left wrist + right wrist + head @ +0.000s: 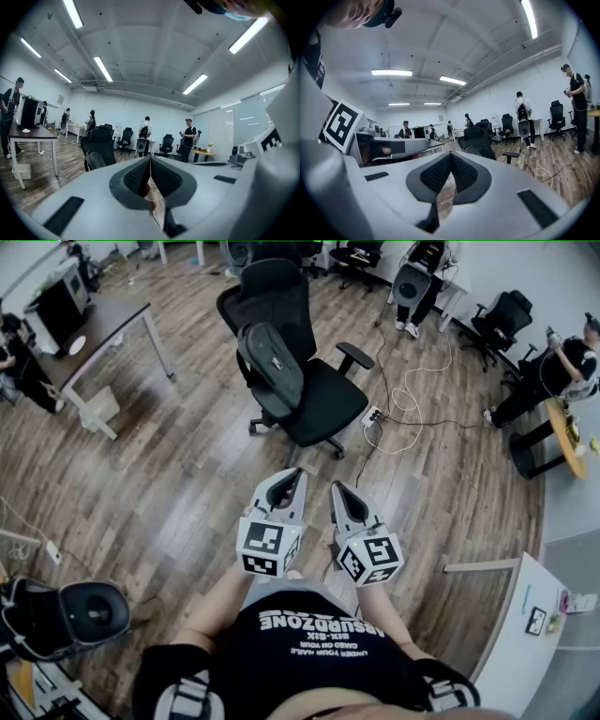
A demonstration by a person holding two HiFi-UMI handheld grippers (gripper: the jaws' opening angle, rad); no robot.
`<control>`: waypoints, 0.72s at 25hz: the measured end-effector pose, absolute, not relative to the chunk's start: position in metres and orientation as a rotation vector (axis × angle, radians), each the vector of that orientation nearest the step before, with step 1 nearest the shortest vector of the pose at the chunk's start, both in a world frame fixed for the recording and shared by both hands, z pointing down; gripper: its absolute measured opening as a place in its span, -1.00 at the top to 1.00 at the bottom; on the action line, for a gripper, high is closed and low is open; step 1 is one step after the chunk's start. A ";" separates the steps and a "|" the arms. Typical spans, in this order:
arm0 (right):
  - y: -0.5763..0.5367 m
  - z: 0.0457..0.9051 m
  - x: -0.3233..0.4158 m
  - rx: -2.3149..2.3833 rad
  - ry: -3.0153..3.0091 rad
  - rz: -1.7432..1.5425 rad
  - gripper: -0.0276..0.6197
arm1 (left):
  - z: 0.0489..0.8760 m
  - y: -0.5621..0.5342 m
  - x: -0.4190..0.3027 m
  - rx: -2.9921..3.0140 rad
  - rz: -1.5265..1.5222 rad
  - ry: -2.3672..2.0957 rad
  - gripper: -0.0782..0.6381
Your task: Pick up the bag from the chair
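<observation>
A dark grey backpack (270, 369) leans upright on the seat of a black office chair (319, 404) ahead of me on the wood floor. The chair (101, 145) and the bag (95, 161) also show small in the left gripper view. My left gripper (298, 472) and right gripper (336, 487) are held side by side close to my body, well short of the chair. Both have their jaws shut with nothing between them. In the right gripper view the chair (480, 140) stands beyond the jaw tips.
A white cable (412, 381) and a power strip (373, 415) lie on the floor right of the chair. A desk (98, 329) stands at the left, more chairs (502, 320) and people at the back and right. A white table (525, 634) is at my right.
</observation>
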State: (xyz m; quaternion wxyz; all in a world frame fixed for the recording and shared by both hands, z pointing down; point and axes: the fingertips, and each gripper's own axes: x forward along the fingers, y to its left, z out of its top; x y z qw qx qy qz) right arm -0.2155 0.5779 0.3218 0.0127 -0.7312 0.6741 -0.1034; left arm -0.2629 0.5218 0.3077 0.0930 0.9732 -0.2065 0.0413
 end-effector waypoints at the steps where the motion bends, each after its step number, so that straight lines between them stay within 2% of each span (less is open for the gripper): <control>1: 0.579 0.325 -0.214 -2.278 2.103 -0.338 0.88 | 0.310 0.522 -0.262 2.881 0.131 -0.622 0.73; 7: 0.591 0.339 -0.194 -2.296 2.050 -0.399 0.88 | 0.323 0.523 -0.244 2.871 0.201 -0.586 0.73; 18: 0.536 0.351 -0.121 -2.365 2.009 -0.366 0.88 | 0.343 0.445 -0.181 2.797 0.186 -0.548 0.73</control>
